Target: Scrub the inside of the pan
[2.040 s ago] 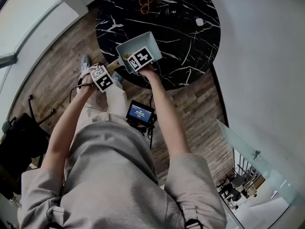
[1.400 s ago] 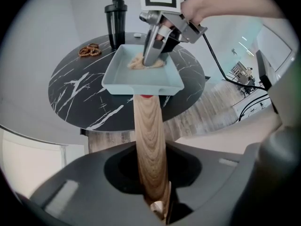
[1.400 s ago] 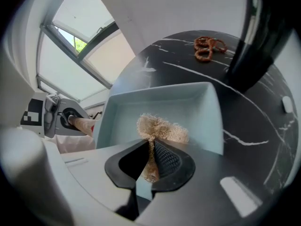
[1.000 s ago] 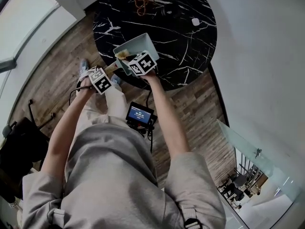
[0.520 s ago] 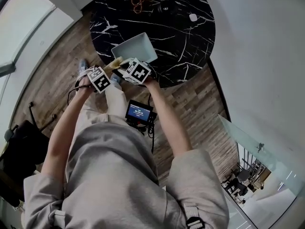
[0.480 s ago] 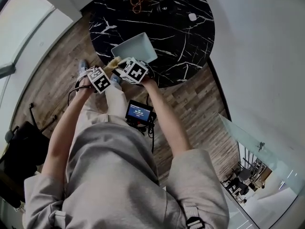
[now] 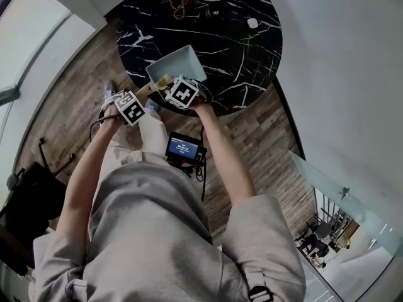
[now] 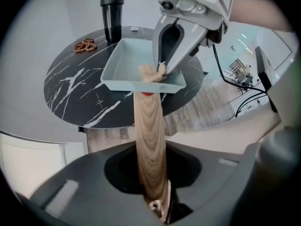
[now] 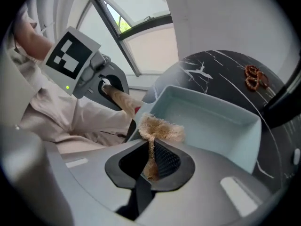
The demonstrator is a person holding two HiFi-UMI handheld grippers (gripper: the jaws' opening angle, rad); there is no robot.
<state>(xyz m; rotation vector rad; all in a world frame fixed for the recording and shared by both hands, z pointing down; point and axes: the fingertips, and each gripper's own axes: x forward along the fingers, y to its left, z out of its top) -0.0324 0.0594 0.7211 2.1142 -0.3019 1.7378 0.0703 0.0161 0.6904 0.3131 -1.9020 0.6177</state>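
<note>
Left gripper (image 8: 151,187) clamped on wood handle (image 8: 149,140), pointing steeply down. Pan (image 7: 178,63), pale blue and square, at near edge of black marble table (image 7: 242,49); handle sticks off edge toward person. Can't tell if pan bottom rests on table. Right gripper (image 9: 149,161) pinched tight on tan scrubber (image 9: 160,128); tuft at pan's near rim, just above handle joint. Bottle (image 8: 113,15) at far edge.
</note>
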